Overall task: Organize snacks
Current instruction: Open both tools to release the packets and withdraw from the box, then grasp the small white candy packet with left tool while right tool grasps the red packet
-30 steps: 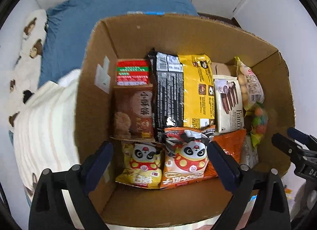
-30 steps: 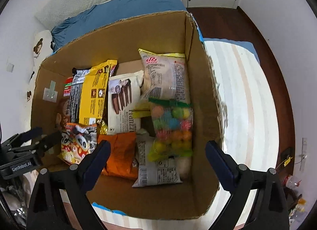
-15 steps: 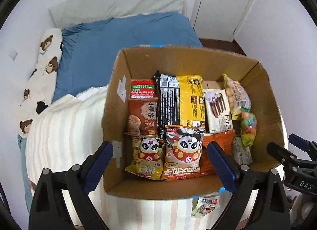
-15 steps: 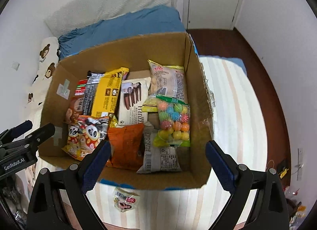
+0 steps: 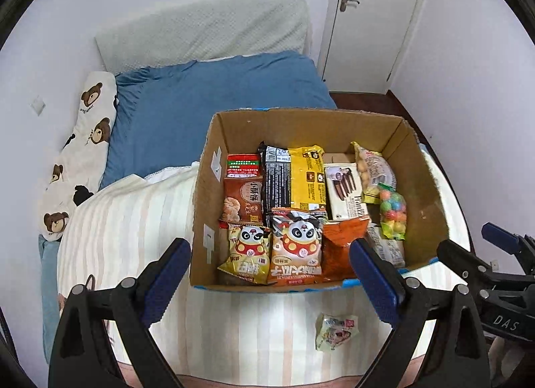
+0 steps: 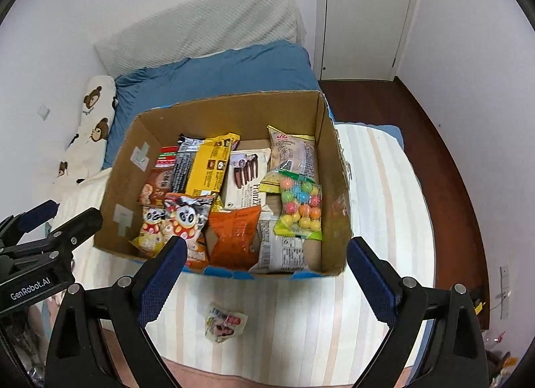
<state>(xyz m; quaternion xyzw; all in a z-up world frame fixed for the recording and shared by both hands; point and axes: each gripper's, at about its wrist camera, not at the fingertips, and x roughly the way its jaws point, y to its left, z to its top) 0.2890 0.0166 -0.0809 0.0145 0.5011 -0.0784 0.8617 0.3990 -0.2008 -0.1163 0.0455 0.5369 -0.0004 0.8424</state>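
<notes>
One small packet (image 6: 224, 322) lies alone on the striped blanket (image 5: 133, 221), outside the box (image 5: 421, 167) and just in front of its near wall. All other snacks are already inside the box, so I judge this packet is the last one to bring in.

The left gripper (image 5: 271, 281) and the right gripper (image 6: 264, 274) are both wide apart and hold nothing. Both hang above the near edge of the box, and the packet is below them, toward the person.

In the left view the packet (image 5: 336, 331) sits under the right finger, off to the side. In the right view it is nearer the middle, only a little left of the centre line. So the right gripper seems better placed, and I think it should take the packet.

The packet is crumpled and nearly square; its long axis I cannot tell well. The move should go down and back, then lift it over the near wall.
</notes>
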